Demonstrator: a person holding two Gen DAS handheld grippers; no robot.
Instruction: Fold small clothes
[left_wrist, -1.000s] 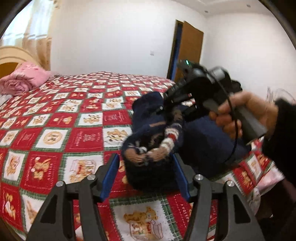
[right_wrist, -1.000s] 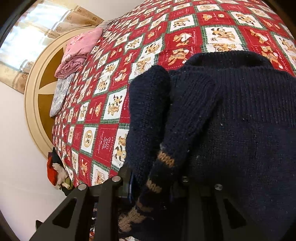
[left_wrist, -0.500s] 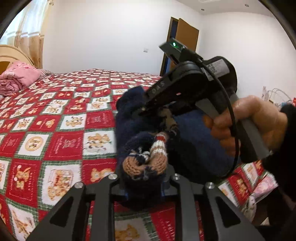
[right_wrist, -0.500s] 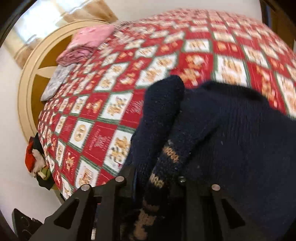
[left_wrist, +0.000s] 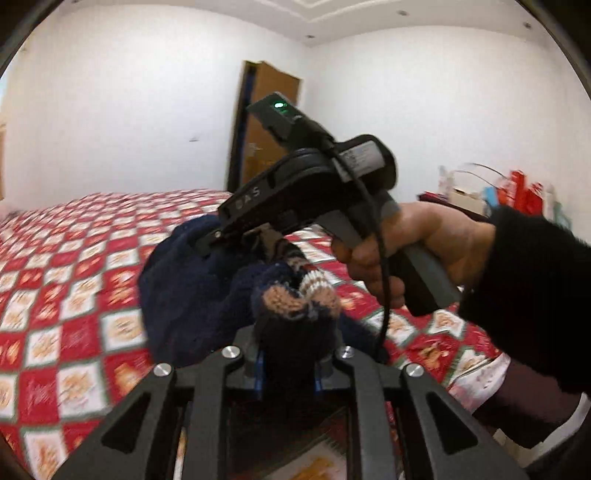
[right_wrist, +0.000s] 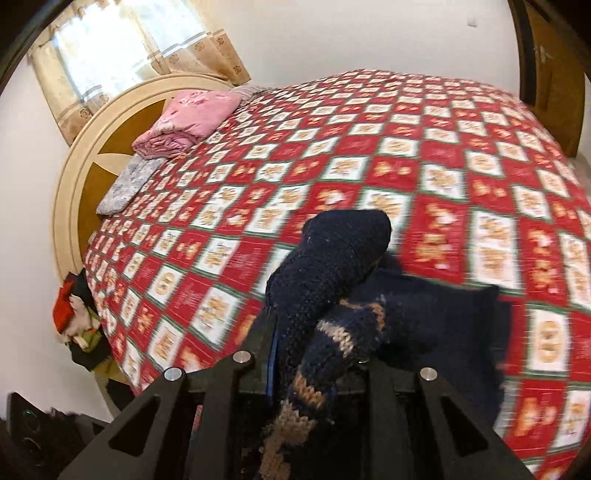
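A small navy knitted sweater (left_wrist: 192, 295) with tan and white striped cuffs hangs bunched above the red patchwork quilt (left_wrist: 74, 258). My left gripper (left_wrist: 290, 369) has its jaws closing, and its pads press on a cuffed fold of the sweater. Ahead of it, a hand (left_wrist: 424, 247) holds my right gripper (left_wrist: 218, 240), which pinches the sweater's upper edge. In the right wrist view, my right gripper (right_wrist: 306, 373) is shut on a thick roll of the sweater (right_wrist: 332, 266), lifted above the quilt (right_wrist: 332, 147). The sweater's body droops to the right.
A folded pink blanket (right_wrist: 188, 118) and a grey pillow (right_wrist: 125, 184) lie by the round headboard (right_wrist: 74, 177). Clothes (right_wrist: 77, 325) are piled beside the bed. A brown door (left_wrist: 266, 133) stands behind, with boxes and bags (left_wrist: 509, 192) along the right wall.
The left gripper's jaws have closed on the sweater's cuffed fold. Both grippers have risen, lifting the sweater off the quilt, and its body now hangs bunched.
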